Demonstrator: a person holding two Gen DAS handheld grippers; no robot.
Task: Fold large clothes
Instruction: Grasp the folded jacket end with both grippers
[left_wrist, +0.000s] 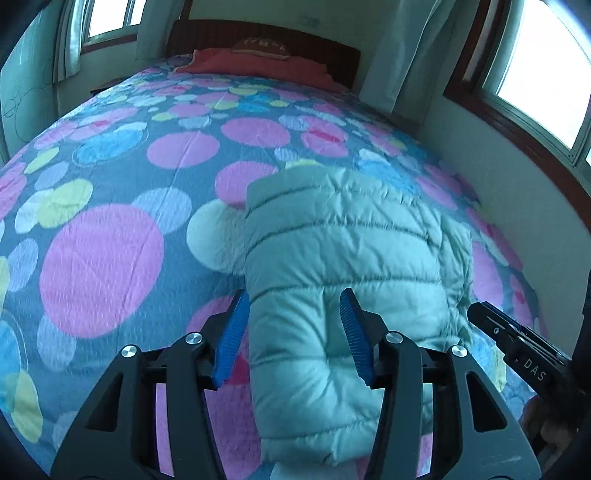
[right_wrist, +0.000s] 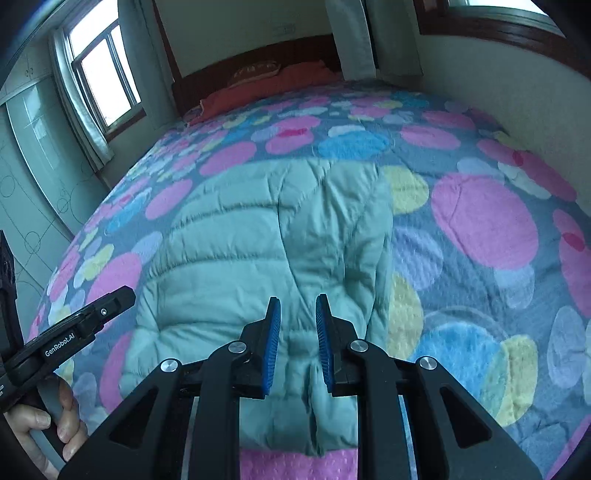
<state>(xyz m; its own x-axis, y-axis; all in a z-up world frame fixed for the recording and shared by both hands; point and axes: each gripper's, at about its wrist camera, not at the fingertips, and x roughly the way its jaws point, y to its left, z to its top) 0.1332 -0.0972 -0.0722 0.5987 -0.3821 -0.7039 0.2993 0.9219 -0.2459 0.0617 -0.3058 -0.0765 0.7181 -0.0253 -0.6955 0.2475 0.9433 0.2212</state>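
The pale green puffer jacket (left_wrist: 343, 266) lies on the spotted bedspread (left_wrist: 110, 206) near the foot of the bed, already folded into a narrow bundle, so the fold looks just laid down and the next move probably calls for a fresh grip on its near end to double it over. Both the left gripper (left_wrist: 293, 332) and the right gripper (right_wrist: 297, 341) hang above the jacket with fingers released, grasping nothing, the right pair standing narrower. The jacket's near edge is cut off behind the grippers, and its sleeves are hidden.
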